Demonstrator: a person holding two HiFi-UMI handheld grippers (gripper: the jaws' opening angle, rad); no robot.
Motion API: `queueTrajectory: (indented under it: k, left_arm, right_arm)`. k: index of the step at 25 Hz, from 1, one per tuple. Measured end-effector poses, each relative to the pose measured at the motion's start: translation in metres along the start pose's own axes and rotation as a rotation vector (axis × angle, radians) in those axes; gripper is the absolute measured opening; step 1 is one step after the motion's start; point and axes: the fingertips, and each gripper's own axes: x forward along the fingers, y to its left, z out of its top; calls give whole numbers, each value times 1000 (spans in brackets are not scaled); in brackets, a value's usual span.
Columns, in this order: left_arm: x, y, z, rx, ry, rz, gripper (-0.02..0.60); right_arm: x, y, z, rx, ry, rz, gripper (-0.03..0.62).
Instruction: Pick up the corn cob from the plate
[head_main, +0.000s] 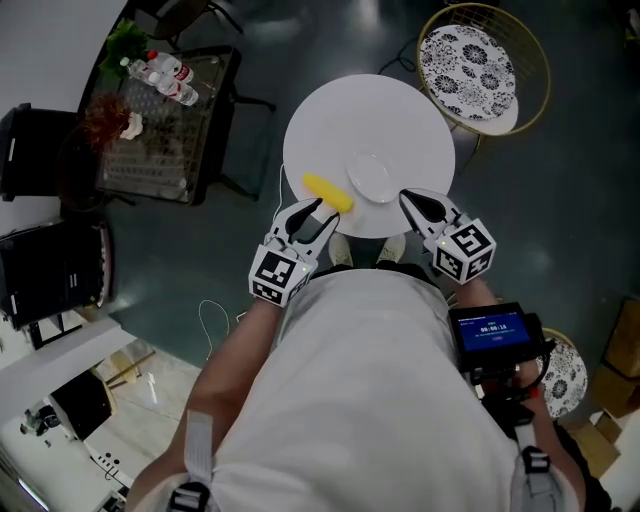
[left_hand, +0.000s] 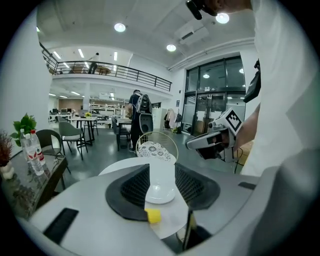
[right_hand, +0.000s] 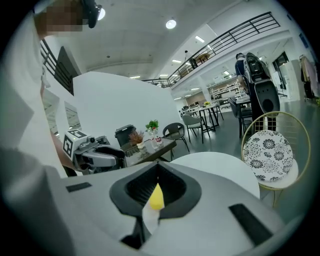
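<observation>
The left gripper (head_main: 316, 207) hovers with its jaws spread and empty. The right gripper (head_main: 408, 197) has its jaws together on nothing. The corn (head_main: 328, 192) lies ungrasped just beyond the left tips, beside the plate (head_main: 372, 178). The table (head_main: 370, 105) has its near edge close, with bare room farther on.

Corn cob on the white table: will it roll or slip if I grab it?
Likely to roll: the corn cob is a rounded cylinder lying on its side on the smooth table. Probably stiff, since it lies straight. It looks small beside the left gripper, so probably light.
</observation>
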Motion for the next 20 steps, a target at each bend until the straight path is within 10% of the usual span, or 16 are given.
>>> queueTrajectory:
  k: [6,20]
  left_arm:
    - [-11,14,12,-32,-51,59,8]
    - [2,-3,-3,-60,-12,-5,8]
  right_arm:
    - [-3,1,2,8,-15,-6,7]
    - [-17,0,2,12,-35,-14,6]
